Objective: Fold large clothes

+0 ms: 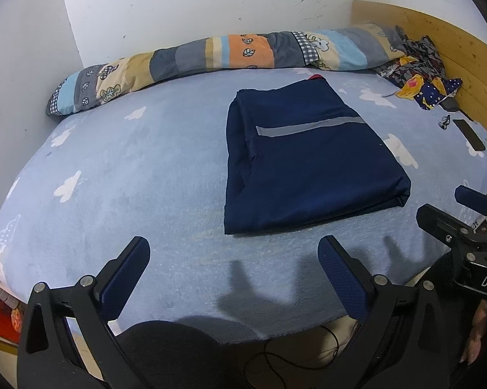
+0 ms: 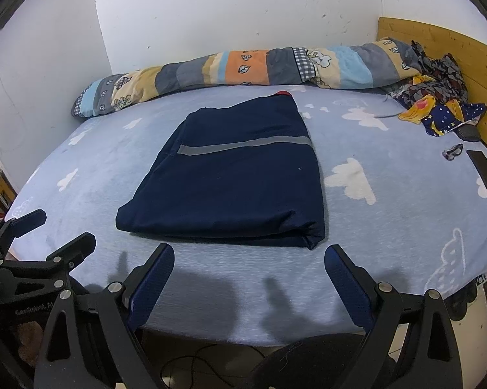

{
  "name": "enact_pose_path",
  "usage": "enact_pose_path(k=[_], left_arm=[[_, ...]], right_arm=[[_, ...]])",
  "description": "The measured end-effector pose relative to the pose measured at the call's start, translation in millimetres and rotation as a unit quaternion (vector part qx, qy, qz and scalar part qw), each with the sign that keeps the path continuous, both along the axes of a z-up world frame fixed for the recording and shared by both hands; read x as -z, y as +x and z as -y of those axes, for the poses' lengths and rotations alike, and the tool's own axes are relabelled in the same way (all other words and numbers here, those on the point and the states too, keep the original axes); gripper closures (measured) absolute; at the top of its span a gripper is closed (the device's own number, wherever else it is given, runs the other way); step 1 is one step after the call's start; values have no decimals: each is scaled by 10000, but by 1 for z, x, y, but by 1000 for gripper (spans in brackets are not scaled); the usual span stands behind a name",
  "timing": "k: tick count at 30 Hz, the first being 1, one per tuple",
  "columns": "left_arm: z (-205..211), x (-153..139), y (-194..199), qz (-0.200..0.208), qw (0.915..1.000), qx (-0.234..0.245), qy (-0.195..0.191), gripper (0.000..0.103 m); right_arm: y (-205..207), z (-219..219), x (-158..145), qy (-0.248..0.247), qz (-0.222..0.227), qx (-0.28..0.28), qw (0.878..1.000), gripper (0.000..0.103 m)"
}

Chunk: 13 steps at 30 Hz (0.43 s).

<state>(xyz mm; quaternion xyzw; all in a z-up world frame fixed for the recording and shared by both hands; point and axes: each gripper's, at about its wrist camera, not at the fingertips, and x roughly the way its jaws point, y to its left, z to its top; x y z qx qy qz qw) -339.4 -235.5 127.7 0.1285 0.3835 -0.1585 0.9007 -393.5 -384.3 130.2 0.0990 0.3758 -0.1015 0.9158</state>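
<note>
A navy garment (image 1: 305, 159) with a grey reflective stripe lies folded into a rectangle on the light blue bed sheet (image 1: 139, 175). The same garment (image 2: 233, 181) fills the middle of the right wrist view. My left gripper (image 1: 233, 253) hovers open over the near edge of the bed, short of the garment, holding nothing. My right gripper (image 2: 249, 259) is also open and empty, just in front of the garment's near fold. Each gripper shows in the other's view: the right gripper (image 1: 451, 207) at the right edge, the left gripper (image 2: 58, 230) at the left edge.
A rolled patchwork quilt (image 1: 211, 55) runs along the wall at the back. Crumpled patterned clothes (image 1: 421, 74) lie by the wooden headboard (image 1: 464, 52). A dark phone (image 2: 483, 170) and a small clip (image 2: 452, 152) rest on the sheet at the right. A cable (image 2: 204, 359) trails below the bed edge.
</note>
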Motion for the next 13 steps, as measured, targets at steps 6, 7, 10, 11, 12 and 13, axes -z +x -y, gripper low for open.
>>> enact_pose_path(k=[6, 7, 10, 11, 12, 13], left_arm=[[2, 1, -2, 50, 10000, 10, 53, 0], [2, 1, -2, 44, 10000, 3, 51, 0], [2, -1, -4, 147, 9998, -69, 144, 0], [0, -3, -4, 226, 9995, -117, 169, 0], [-2, -4, -4, 238, 9995, -131, 141, 0], [-4, -6, -1, 148, 9998, -99, 75, 0]], right_arm=[[0, 0, 0, -8, 4, 5, 10000, 7], [0, 0, 0, -7, 10, 0, 10000, 7], [-1, 0, 0, -19, 11, 10, 10000, 7], [-1, 0, 0, -19, 13, 1, 10000, 7], [-1, 0, 0, -10, 7, 3, 10000, 7], [-1, 1, 0, -3, 7, 26, 10000, 8]])
